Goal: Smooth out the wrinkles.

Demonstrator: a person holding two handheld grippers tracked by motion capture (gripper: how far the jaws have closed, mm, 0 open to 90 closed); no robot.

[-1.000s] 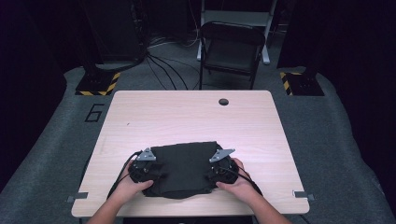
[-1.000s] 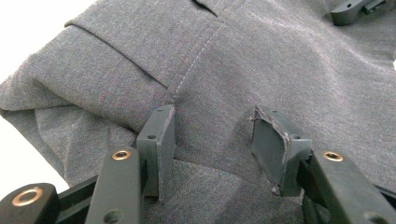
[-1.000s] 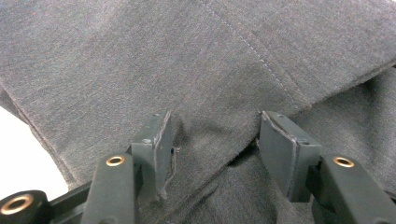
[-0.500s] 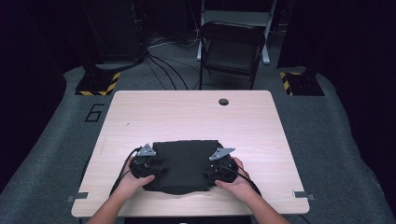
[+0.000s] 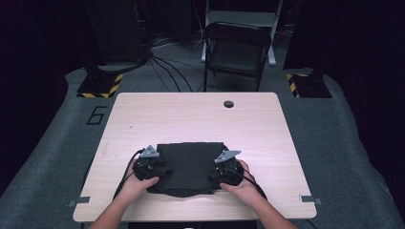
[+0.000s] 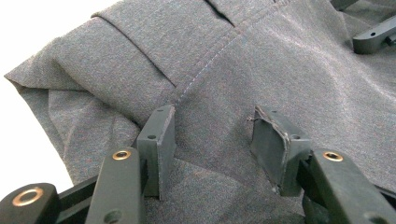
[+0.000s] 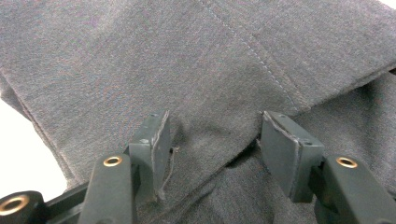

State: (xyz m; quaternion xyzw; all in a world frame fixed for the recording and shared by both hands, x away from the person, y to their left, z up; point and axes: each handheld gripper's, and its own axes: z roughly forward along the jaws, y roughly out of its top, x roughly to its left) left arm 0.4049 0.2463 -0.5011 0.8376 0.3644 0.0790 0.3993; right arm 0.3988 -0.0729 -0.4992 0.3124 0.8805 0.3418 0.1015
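Observation:
A dark grey folded garment [image 5: 191,164] lies flat on the pale wooden table [image 5: 191,114], near its front edge. My left gripper [image 5: 161,170] rests on the garment's left side, my right gripper [image 5: 218,172] on its right side, each held by a hand. In the left gripper view the jaws [image 6: 212,135] stand open, tips down on the cloth [image 6: 280,70] beside a stitched fold. The right gripper view shows the same: open jaws [image 7: 212,140] pressing into the fabric [image 7: 187,56] at a folded edge. Cloth lies between the pads, which do not pinch it.
A cable hole [image 5: 229,103] sits near the table's far edge. Behind the table stand a black folding chair [image 5: 237,47], floor cables [image 5: 162,67] and two stands with yellow-black striped bases [image 5: 100,85] [image 5: 305,83]. Grey carpet surrounds the table.
The left gripper has shifted slightly farther from the table's front edge on the cloth, and the garment's outline looks squarer. The right gripper has stayed put.

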